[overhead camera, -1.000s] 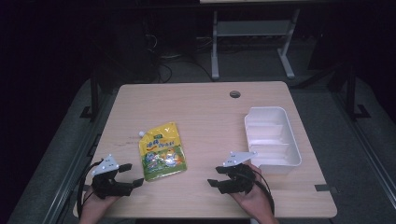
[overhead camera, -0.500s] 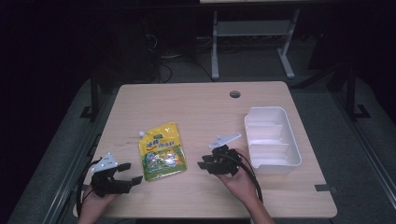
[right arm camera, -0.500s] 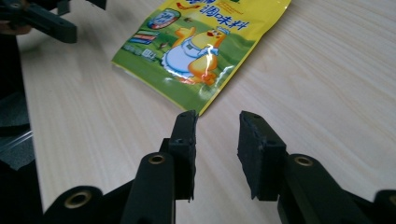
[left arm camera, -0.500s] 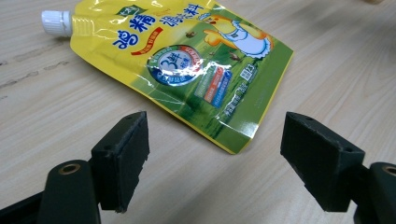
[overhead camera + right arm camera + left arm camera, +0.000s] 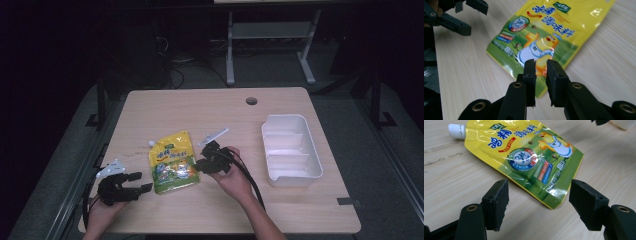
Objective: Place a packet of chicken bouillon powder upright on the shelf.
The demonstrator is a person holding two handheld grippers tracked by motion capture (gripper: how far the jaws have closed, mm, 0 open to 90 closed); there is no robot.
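Two claws flank the yellow pouch point(image 5: 172, 162).

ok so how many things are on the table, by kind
pouch: 1
tray: 1
grippers, left and right: 2
total: 4

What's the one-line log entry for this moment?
right gripper: narrowly open, closing at pouch edge | left gripper: open, empty | tray: empty
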